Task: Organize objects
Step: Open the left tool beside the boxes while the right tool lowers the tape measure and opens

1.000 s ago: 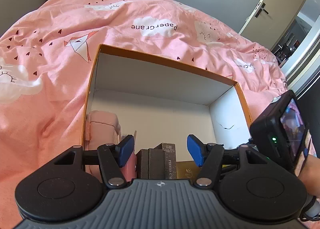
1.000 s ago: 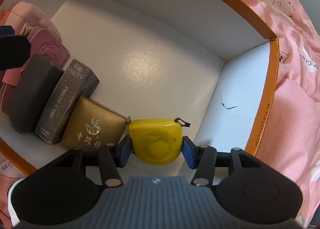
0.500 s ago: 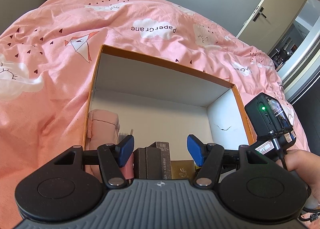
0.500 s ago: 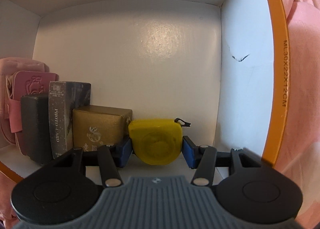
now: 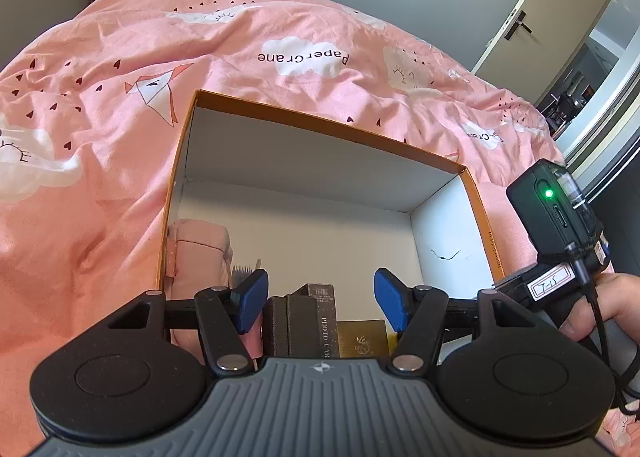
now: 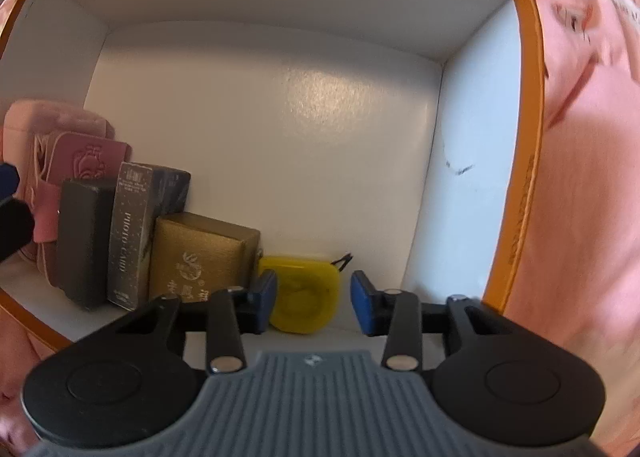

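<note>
Yellow tape measure (image 6: 304, 309): lies in the near right part of the orange-rimmed box (image 6: 532, 137), at the right end of the row along the near wall, just beside the gold box (image 6: 200, 257), possibly touching it.

Right gripper (image 6: 314, 297): pointed down into the box, jaws closing. Nothing between the pads; tape measure sits below and beyond the tips. Left pad overlaps its left edge in view, right pad clear of it. No grip seen.

Left gripper (image 5: 320, 299): wide open and empty, above the near left part of the box, over the row.

Step in hand, judged: placement of the tape measure done, right gripper clearing.
- Lift straight up before any sideways move; left pad is close to the gold box and could drag it.
- Keep tips off the black tab at the tape measure's far right corner.
- Keep the left gripper where it is, well apart from the right.

Orientation: flat on the floor of the box, broad round-moulded face up. Body nearly square with rounded corners, so no marked long axis. Tab points far and right, toward the right wall.

Rest of row, right to left: gold box, speckled photo card box (image 6: 136, 233), dark grey case (image 6: 82, 241), pink wallet (image 6: 80, 161). Box on a pink quilt (image 5: 120, 117) on the bed.
</note>
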`<state>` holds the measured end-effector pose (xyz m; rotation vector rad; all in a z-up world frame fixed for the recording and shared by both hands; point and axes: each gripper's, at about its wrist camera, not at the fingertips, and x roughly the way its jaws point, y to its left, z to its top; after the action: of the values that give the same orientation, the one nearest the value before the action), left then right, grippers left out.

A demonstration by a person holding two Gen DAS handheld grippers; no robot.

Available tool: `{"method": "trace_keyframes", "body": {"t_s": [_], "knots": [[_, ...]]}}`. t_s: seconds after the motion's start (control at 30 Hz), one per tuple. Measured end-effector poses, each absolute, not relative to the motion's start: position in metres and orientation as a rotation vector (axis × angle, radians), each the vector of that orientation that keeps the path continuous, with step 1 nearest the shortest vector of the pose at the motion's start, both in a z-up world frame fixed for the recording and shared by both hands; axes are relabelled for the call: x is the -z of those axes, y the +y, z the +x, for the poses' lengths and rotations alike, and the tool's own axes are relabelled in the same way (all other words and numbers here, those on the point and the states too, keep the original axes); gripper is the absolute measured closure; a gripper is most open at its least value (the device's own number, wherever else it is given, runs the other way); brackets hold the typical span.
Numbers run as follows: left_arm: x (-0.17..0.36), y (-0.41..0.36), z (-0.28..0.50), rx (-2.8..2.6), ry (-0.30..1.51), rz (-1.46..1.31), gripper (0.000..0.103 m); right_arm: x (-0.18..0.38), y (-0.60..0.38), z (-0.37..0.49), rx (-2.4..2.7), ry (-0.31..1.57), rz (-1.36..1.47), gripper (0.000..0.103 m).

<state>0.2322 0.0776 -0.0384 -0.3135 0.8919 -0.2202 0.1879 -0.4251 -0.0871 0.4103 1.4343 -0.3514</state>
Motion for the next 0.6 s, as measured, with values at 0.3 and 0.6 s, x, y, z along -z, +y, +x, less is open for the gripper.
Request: {"method": "trace_keyframes", "body": {"t_s": [0.3,0.6], "knots": [[0.04,0.076,0.232,0.218,0.899,-0.309,0.032,0.112,-0.411,0.186,0.244,1.533,0.039,0.097],[0.041,0.073,0.23,0.219,0.905,-0.292,0.031,0.114,-0.423,0.176,0.212,1.54,0.117,0.103]]}}
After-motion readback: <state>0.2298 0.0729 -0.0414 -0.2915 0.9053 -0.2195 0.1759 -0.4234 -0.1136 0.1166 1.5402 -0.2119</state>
